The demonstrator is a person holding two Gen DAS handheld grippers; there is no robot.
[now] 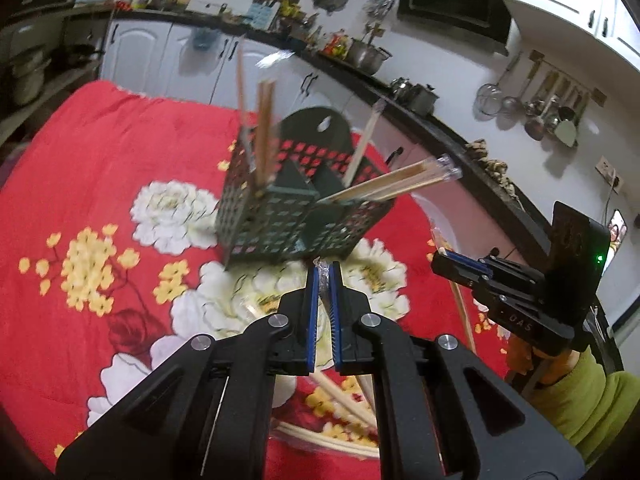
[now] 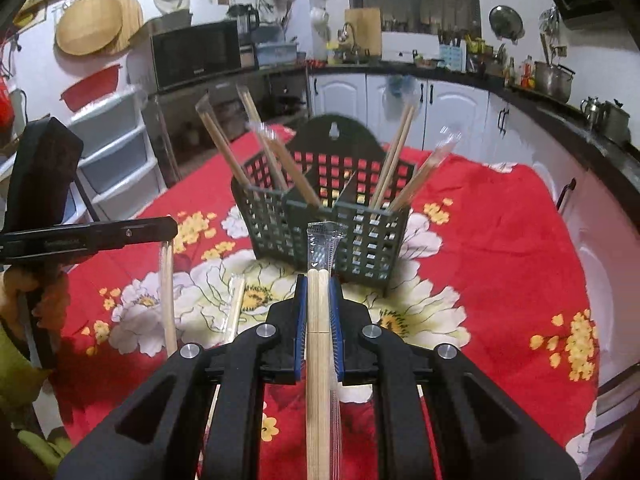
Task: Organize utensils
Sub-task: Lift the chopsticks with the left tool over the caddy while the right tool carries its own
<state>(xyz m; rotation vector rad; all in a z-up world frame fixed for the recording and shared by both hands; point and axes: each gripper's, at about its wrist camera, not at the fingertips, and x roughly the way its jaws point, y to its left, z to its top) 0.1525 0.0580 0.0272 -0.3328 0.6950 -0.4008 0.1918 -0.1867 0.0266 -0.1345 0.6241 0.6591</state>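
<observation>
A dark green perforated utensil caddy (image 1: 296, 208) (image 2: 332, 220) stands on the red floral cloth and holds several wrapped chopstick pairs. My left gripper (image 1: 325, 272) is shut on a clear-wrapped chopstick pair (image 1: 326, 280) whose sticks hang down below it, just in front of the caddy. It shows in the right wrist view (image 2: 170, 236) with its pair (image 2: 168, 300) hanging down. My right gripper (image 2: 319, 280) is shut on another wrapped chopstick pair (image 2: 318, 340), close in front of the caddy. In the left wrist view it (image 1: 440, 258) is at the right.
More wrapped chopsticks lie on the cloth (image 1: 344, 404) (image 2: 236, 308). The red cloth (image 2: 500, 260) covers the table. White cabinets (image 2: 400, 108) and a dark counter with pots (image 1: 368, 56) run behind. A person's green sleeve (image 1: 580, 400) is at right.
</observation>
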